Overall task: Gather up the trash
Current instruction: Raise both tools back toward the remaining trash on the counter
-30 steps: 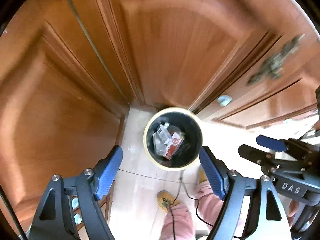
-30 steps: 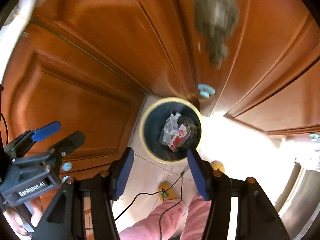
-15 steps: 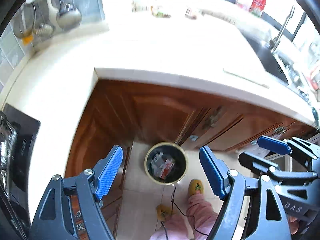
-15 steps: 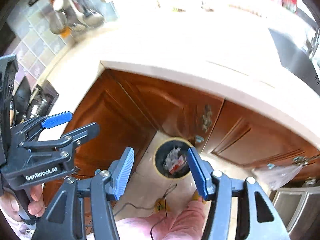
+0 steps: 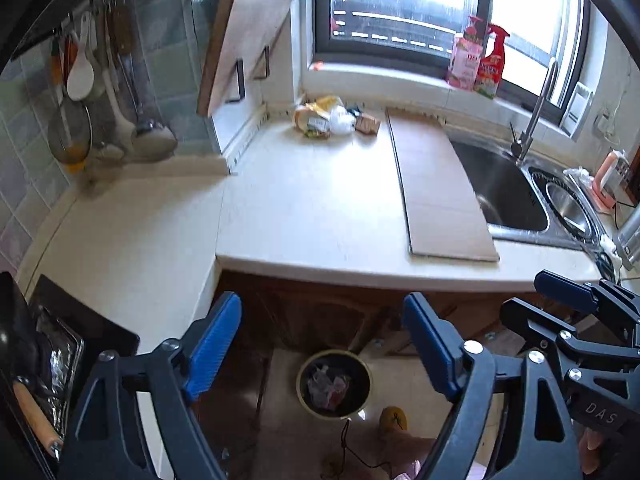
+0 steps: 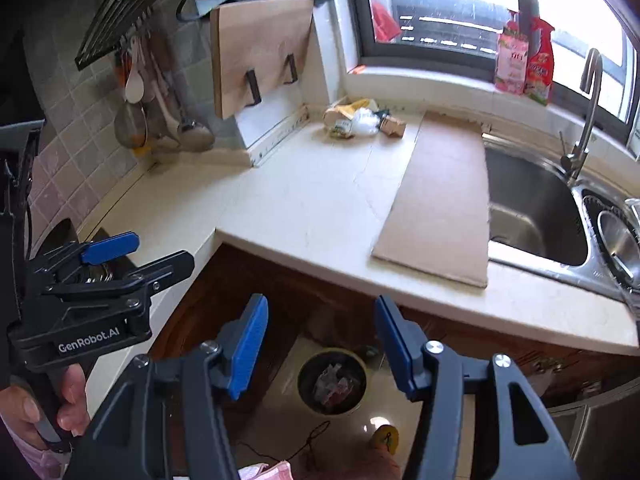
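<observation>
A small heap of trash (image 5: 325, 121) (image 6: 356, 122), yellow and white wrappers with a brown scrap, lies at the back of the white counter (image 5: 312, 208) (image 6: 316, 196) under the window. On the floor below stands a round bin (image 5: 334, 385) (image 6: 331, 381) with crumpled wrappers inside. My left gripper (image 5: 322, 346) hangs high above the bin, its jaws opening with nothing between them. My right gripper (image 6: 321, 346) is open and empty too, also above the bin. Each gripper shows at the edge of the other's view.
A flat cardboard sheet (image 5: 436, 188) (image 6: 444, 200) lies on the counter beside the steel sink (image 5: 504, 188) (image 6: 532, 216) with its tap. Utensils (image 5: 88, 112) hang on the tiled wall at left, near a leaning cutting board (image 6: 260, 56). Spray bottles (image 5: 480, 60) stand on the sill. A stove corner (image 5: 52, 344) is lower left.
Both grippers have risen from close above the bin, by the cabinet doors, to above counter height and tilted up; counter, sink and window have come into view. The left jaws have spread wider.
</observation>
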### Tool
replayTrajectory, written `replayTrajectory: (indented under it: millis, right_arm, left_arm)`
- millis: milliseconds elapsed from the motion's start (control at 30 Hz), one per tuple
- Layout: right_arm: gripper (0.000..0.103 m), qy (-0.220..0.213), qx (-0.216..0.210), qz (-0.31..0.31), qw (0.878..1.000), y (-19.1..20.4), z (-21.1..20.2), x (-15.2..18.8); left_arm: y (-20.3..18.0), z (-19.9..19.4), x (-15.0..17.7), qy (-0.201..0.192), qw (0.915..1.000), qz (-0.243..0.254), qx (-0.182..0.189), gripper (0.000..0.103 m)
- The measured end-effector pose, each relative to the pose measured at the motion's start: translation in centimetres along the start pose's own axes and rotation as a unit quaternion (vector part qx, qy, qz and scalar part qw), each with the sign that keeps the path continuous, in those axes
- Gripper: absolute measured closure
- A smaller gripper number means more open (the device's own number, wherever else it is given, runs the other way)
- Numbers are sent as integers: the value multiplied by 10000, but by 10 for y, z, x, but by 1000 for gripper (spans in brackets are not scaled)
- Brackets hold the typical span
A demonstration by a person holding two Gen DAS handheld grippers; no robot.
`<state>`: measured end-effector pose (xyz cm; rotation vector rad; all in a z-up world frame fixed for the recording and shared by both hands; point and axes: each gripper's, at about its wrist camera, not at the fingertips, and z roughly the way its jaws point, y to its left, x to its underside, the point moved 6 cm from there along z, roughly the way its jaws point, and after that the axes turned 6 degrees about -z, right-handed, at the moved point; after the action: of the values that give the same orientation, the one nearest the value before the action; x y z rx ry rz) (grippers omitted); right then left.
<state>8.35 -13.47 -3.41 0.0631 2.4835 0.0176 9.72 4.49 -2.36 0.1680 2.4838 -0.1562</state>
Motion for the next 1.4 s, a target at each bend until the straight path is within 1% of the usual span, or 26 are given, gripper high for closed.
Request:
replayTrajectory:
  millis: [100, 233, 300, 367, 500, 567, 667, 800, 867, 1033, 1200, 1333, 1400]
  right_arm:
    - [47, -148, 68, -3, 9999, -10, -9, -21]
    - [47, -232, 18, 117, 9997, -30, -10, -47]
    - [47, -272, 7, 155, 9995, -42, -7, -61]
    - [47, -314, -10, 160, 9994, -57, -3, -79]
    - [47, -383, -173, 219, 9989, -91, 12, -120]
    - [47, -375, -198, 207, 9989, -108, 23, -142]
    - [47, -338, -225, 164, 9990, -135, 45, -175]
    - [47, -157, -490, 90, 9986, -166, 81, -217]
    - [47, -133, -505, 25, 9986, -179, 98, -235]
    - [47, 42, -634, -26, 9980, -206, 153, -274]
    - [47, 391, -867, 46, 9955, -223, 215, -298]
    - [47, 675, -1001, 128, 9926, -230, 262, -303]
    - [47, 802, -1039, 192, 9912, -234, 282, -304]
  left_arm:
    - [-5, -10, -27, -215, 9998, 29, 10, 15]
    - [-12, -10, -61, -412, 9991, 7, -31, 14]
    - [-15, -5, -74, -476, 9989, -29, -42, 14]
    - [-18, 2, -96, -566, 9983, -70, -94, 14]
    - [-27, 22, -138, -675, 9973, -129, -257, 13]
    - [-33, 38, -161, -659, 9972, -166, -320, 13]
    - [-41, 65, -192, -523, 9977, -270, -348, 13]
    - [-54, 101, -229, -376, 9977, -341, -447, 13]
    - [-60, 122, -248, -345, 9974, -340, -541, 13]
    - [-72, 187, -283, -94, 9974, -321, -643, 13]
    - [-75, 251, -305, 191, 9970, -298, -695, 13]
    - [-77, 297, -317, 378, 9966, -241, -687, 13]
    - [-76, 313, -318, 461, 9967, -225, -631, 13]
